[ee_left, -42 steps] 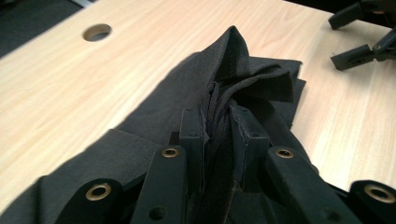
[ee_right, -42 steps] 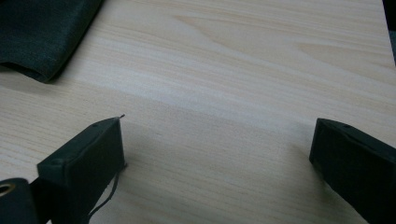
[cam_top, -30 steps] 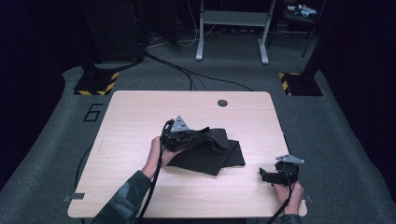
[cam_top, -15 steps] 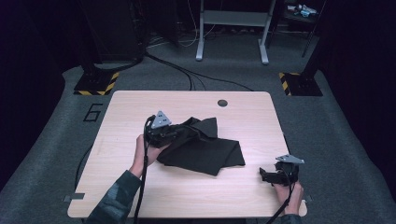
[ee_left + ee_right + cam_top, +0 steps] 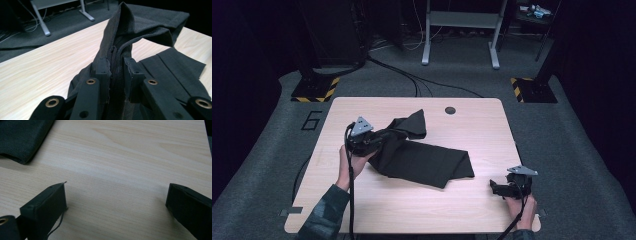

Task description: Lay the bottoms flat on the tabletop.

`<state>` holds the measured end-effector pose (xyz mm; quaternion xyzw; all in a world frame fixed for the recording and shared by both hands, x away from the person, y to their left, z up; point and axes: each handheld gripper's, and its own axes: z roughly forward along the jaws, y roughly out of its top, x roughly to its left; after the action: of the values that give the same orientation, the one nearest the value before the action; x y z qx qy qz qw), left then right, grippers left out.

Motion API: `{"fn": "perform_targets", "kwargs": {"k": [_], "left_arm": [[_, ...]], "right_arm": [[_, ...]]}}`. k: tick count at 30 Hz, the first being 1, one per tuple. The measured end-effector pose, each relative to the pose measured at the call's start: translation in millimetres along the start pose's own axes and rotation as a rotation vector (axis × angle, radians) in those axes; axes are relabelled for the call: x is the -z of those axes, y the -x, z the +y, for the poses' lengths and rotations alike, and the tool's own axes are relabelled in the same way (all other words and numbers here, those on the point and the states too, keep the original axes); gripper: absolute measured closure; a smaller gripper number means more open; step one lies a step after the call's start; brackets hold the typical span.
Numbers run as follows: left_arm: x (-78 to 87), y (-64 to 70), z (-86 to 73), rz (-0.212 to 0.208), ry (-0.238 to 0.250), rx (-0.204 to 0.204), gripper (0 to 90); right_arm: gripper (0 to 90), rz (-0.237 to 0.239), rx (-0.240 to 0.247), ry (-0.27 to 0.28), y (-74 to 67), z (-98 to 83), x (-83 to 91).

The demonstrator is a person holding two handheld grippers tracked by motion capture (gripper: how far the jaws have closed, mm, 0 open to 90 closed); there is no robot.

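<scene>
Seemingly mid-unfolding, the left gripper (image 5: 379, 140) pinches the black cloth (image 5: 422, 160) beside the idle, open right gripper (image 5: 502, 189), which should next grab its edge.

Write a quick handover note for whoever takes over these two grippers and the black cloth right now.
Left gripper: shut on a bunched fold of the black cloth, holding that part raised above the wooden table near its left side.
Right gripper: open with nothing between the jaws, low over bare table at the near right corner, apart from the cloth.
Cloth: mostly lying flat in the middle of the table, with one peak lifted toward the far side.
Done: one side gripped and lifted.
Left: probably bring the right gripper to the free near-right end, then spread or fold the cloth.
</scene>
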<state>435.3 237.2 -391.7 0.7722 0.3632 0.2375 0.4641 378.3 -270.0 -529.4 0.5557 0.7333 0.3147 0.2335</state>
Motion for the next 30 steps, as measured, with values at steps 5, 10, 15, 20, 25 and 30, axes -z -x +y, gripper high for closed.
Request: {"fn": "perform_targets", "kwargs": {"k": [5, 10, 15, 20, 25, 30], "left_arm": [[11.1, -13.7, -9.0, 0.037, 0.010, 0.037, 75.9], [21.1, -27.2, -21.4, 0.077, 0.017, 0.087, 75.9], [32.0, -42.3, -36.1, 0.121, 0.001, 0.137, 75.8], [40.5, -57.7, -54.8, 0.170, -0.009, 0.202, 75.2], [48.3, -71.5, -75.8, 0.206, -0.044, 0.256, 72.3], [56.0, -85.4, -103.0, 0.240, -0.115, 0.320, 56.2]], "right_arm": [[2.4, 0.000, 0.000, 0.000, 0.0, 0.0, 0.0], [2.3, -0.001, 0.000, 0.000, 0.0, 0.0, 0.0], [2.3, -0.001, -0.001, -0.001, 0.0, 0.1, 0.0], [2.2, -0.002, -0.005, -0.003, -0.4, 0.1, 0.1], [2.1, -0.002, -0.005, -0.004, -0.4, 0.1, 0.1], [2.0, -0.003, 0.000, -0.005, 0.2, 0.5, -0.2]]}}
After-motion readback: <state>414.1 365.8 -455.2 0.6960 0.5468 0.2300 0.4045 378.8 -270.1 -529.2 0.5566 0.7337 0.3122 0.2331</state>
